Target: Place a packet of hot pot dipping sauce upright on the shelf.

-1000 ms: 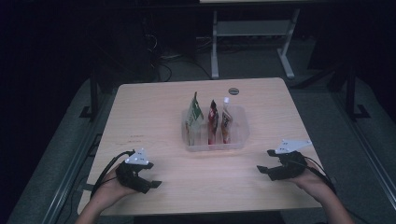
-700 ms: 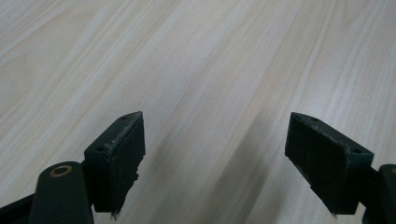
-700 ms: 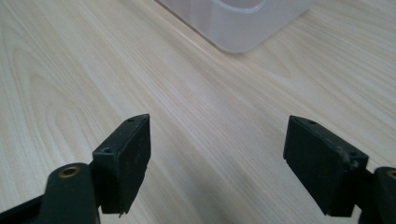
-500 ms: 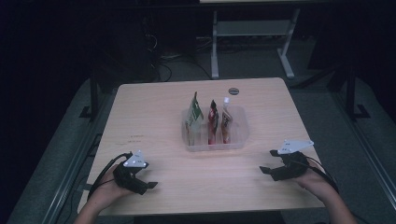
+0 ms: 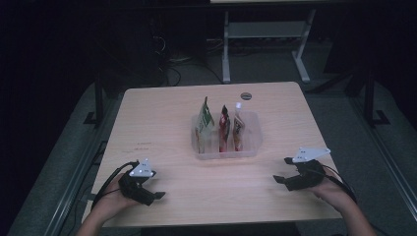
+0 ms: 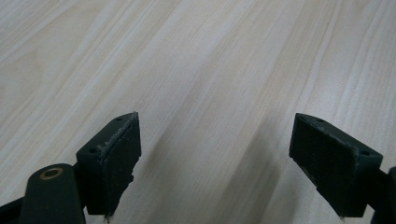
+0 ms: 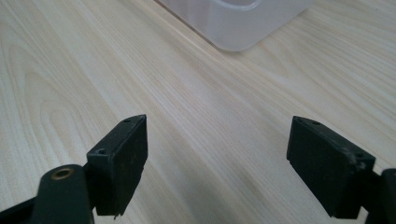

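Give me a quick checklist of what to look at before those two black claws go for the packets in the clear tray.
1. Left gripper open, nothing between the jaws: ok.
2. Right gripper open, nothing between the jaws: ok.
3. Three pouches standing upright in the tray: ok.
4. Bare table between both grippers and the tray: ok.
5. Small dark disc behind the tray, away from the grippers: ok.
6. Pouches sealed: cannot tell.

The clear tray point(image 7: 236, 21) is cut off by the right gripper view's top edge; pouch point(image 5: 205, 120) labels are too small to read.
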`<state>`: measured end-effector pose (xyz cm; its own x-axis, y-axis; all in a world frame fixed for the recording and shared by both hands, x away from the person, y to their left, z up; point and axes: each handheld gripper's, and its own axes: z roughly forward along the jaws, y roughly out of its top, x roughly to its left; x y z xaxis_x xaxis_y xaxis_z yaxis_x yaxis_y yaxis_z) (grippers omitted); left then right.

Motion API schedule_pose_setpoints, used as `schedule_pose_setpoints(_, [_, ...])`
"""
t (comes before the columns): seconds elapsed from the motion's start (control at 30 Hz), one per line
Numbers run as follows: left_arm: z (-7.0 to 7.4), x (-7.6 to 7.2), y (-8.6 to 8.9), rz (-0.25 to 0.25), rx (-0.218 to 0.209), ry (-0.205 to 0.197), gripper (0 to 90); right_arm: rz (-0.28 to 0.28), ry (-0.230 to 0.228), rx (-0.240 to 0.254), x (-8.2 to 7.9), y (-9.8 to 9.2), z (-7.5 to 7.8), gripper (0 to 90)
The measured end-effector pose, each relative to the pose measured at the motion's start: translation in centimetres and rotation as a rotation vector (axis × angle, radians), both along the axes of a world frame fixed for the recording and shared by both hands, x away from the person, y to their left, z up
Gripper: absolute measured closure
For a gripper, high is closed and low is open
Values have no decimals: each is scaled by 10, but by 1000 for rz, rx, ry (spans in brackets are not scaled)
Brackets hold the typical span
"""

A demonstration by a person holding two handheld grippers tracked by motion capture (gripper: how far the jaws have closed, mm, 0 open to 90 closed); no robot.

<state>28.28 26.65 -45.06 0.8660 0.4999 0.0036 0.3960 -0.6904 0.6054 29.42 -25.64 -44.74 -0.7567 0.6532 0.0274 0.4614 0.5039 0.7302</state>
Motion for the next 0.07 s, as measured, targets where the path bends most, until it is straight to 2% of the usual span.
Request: schedule_pose_setpoints(0.07, [0, 0, 0, 1, -1, -1, 163, 0, 0, 3, 0, 0, 0, 196])
